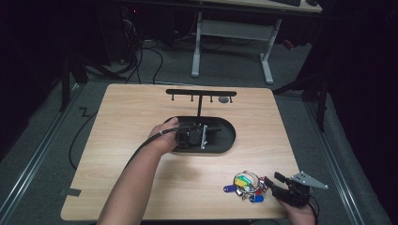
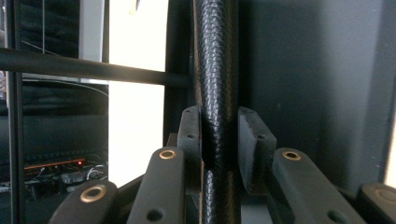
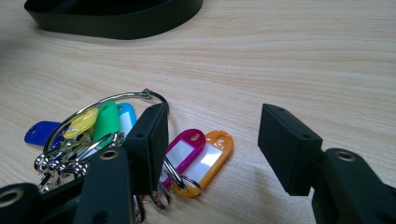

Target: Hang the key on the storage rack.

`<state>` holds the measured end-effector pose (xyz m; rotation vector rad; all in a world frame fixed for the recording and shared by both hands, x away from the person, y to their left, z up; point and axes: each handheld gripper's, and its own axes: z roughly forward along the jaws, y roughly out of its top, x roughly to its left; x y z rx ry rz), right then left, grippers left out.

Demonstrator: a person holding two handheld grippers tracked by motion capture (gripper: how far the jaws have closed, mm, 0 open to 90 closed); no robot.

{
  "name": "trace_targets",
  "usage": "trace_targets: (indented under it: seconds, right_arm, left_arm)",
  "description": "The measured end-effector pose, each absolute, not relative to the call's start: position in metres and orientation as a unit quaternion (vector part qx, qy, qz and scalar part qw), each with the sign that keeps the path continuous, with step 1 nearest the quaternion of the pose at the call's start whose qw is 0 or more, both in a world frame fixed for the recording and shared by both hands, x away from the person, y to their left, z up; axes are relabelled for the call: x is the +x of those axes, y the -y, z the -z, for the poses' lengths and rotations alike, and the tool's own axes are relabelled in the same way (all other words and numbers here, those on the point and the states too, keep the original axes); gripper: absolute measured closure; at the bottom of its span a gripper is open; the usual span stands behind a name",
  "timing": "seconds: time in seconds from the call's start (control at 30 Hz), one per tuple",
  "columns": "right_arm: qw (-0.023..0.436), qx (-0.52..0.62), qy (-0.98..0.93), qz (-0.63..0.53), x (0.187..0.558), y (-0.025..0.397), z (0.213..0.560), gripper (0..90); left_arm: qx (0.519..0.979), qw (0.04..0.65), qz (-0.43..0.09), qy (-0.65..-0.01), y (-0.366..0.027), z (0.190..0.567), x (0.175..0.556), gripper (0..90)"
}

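On the tabletop, left tongs clamp the key stand's post – steadying it – while right tongs gape beside the key bunch, ready to grasp.

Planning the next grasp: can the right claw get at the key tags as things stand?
Probably yes. The right claw is open and right at the bunch of key tags, orange and pink tags lying between its jaws on bare table. The left claw is off clamping the stand's post.
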<state>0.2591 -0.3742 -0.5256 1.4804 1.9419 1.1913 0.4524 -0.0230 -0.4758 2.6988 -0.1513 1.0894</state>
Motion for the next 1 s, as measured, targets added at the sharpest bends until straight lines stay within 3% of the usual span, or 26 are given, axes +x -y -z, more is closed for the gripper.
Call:
trace_targets:
  seconds: [0.37,1.0]
  right_arm:
    - [0.213,0.529,-0.704,-0.423,0.258,0.372,0.526,43.3]
    - [0.216,0.526,-0.708,-0.419,0.258,0.371,0.525,43.4]
  left_arm:
    - [0.936,0.097,-0.337,0.041,0.026,0.479,0.448,67.1]
    - [0.935,0.113,-0.335,0.026,0.015,0.48,0.437,62.8]
